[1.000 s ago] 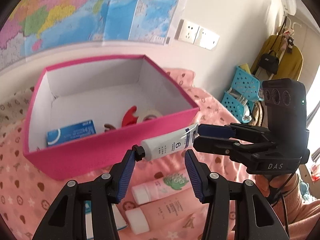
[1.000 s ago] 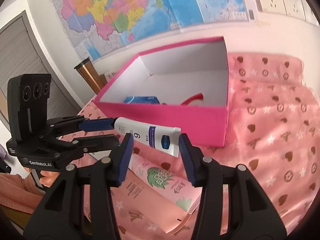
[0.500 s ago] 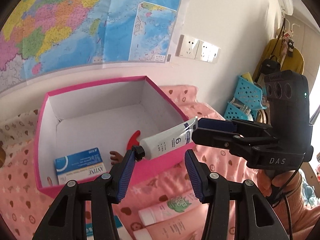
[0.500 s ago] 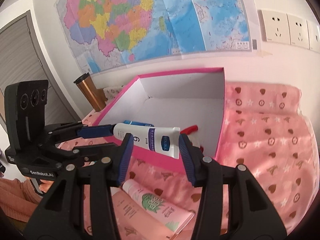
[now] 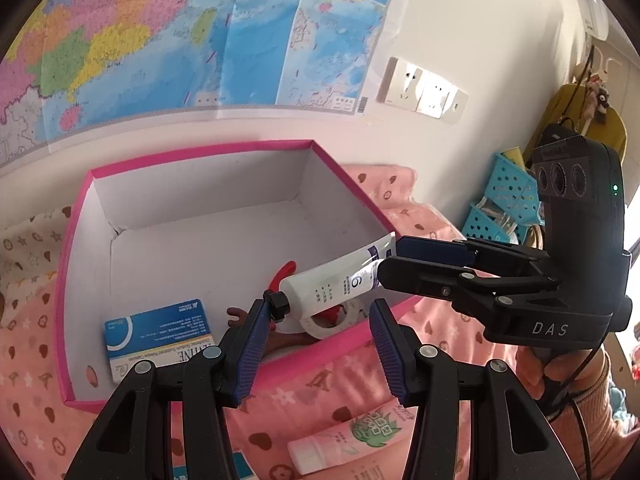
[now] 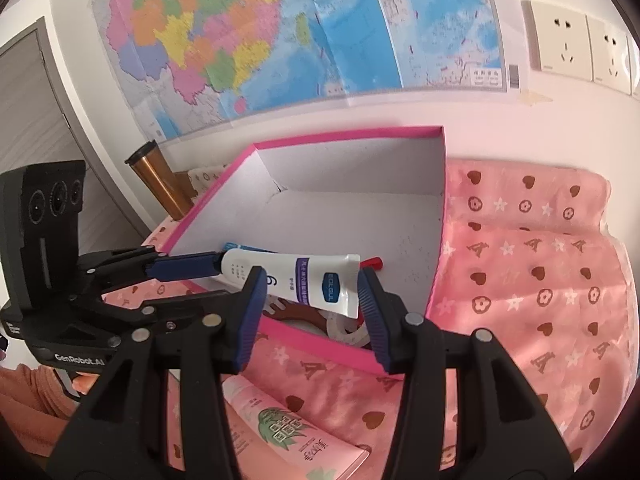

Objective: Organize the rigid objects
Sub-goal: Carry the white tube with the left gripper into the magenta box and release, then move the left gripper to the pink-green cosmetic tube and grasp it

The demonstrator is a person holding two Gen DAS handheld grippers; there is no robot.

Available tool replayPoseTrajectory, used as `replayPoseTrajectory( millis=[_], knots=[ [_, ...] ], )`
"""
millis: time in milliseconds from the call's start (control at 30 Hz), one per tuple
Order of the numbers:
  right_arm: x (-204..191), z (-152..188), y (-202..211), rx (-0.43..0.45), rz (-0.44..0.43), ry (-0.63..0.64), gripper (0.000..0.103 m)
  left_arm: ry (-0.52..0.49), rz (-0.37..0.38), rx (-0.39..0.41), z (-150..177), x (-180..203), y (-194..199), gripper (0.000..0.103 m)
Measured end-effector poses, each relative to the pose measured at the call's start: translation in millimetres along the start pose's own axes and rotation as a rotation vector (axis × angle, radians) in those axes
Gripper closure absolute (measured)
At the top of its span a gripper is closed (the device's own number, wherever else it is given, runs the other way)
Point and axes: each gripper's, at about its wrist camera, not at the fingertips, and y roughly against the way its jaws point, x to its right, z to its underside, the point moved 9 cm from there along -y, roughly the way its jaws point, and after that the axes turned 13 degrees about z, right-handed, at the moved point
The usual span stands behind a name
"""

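Two handheld grippers meet over one open box. The right gripper (image 6: 311, 280) has its fingers clamped on a single white plastic squeeze tube with a black screw cap (image 5: 316, 290), grasping it near the flat crimped end. The tube hangs between the two sets of fingers, above the box's near wall and tilted with the cap end lower. The left gripper (image 5: 320, 312) stands released. Its fingers are far wider apart than the cap, and only one ribbed blue pad touches the cap while the other pad is clear of the tube.

Beyond the fingers sits one rectangular pink cardboard box with white inner walls (image 5: 200, 152); its edges are straight and stiff. Below the tube, on the box floor, I count four things:
- one flat blue and white carton (image 5: 160, 332);
- one curved red plastic piece (image 5: 286, 270);
- one white ring of tape (image 5: 316, 326);
- one small brown item, too hidden to name.

They crowd the corner nearest the fingers, and the far half of the floor is bare.

Under the fingers a soft pink cloth printed with hearts and stars (image 6: 520, 280) covers the surface. One smooth pink tube with a green leaf print (image 6: 280, 424) lies on it, just short of the box. To the right of the right fingers, the cloth is open as far as its folded edge.
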Motion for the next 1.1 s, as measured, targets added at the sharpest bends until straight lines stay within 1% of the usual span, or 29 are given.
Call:
replayPoseTrajectory(
  millis=[333, 433, 600, 700, 867, 1100],
  knots=[
    [4, 3, -24, -0.057, 0.026, 0.001, 0.053, 0.064, -0.007, -0.050, 2, -22, -20, 0.052],
    [6, 0, -29, -0.057, 0.037, -0.009, 0.053, 0.078, -0.011, -0.062, 2, -29, -27, 0.052],
    [13, -14, -33, -0.024, 0.059, -0.045, 0.053, 0.093, -0.049, -0.074, 1, -40, -38, 0.052],
    [14, -13, -30, -0.016, 0.050, -0.059, 0.053, 0.099, -0.046, -0.065, 4, -42, -36, 0.052],
    [14, 0, -23, -0.013, 0.057, -0.046, 0.053, 0.071, -0.051, -0.024, 9, -40, -21, 0.052],
    [11, 8, 1, 0.028, 0.019, -0.051, 0.053, 0.024, -0.069, 0.039, 7, -28, 1, 0.052]
  ],
)
